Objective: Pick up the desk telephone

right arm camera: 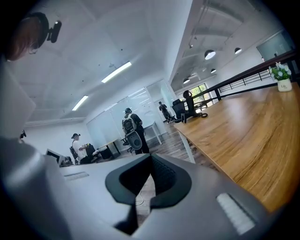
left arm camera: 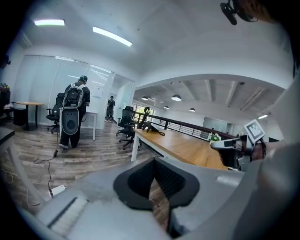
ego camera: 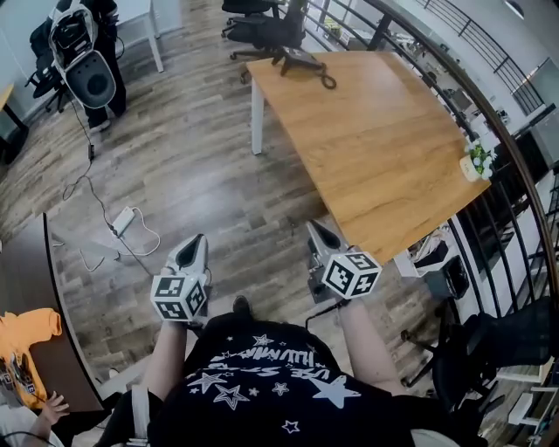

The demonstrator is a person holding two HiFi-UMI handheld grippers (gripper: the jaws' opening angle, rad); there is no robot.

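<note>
The black desk telephone [ego camera: 301, 59] with its coiled cord sits at the far end of a long wooden table [ego camera: 384, 148]. It shows small and far off in the left gripper view [left arm camera: 150, 126] and in the right gripper view [right arm camera: 190, 111]. My left gripper [ego camera: 196, 239] hangs over the wood floor, well short of the table, with its jaws shut and nothing in them [left arm camera: 153, 161]. My right gripper [ego camera: 316, 227] is just off the table's near left edge, also shut and empty [right arm camera: 151, 157].
A small potted plant [ego camera: 478, 161] stands at the table's right edge. Office chairs [ego camera: 262, 26] stand beyond the far end. A person with a backpack rig [ego camera: 83, 57] stands at the far left, with cables and a power strip [ego camera: 122, 220] on the floor. A black railing [ego camera: 515, 183] runs along the right.
</note>
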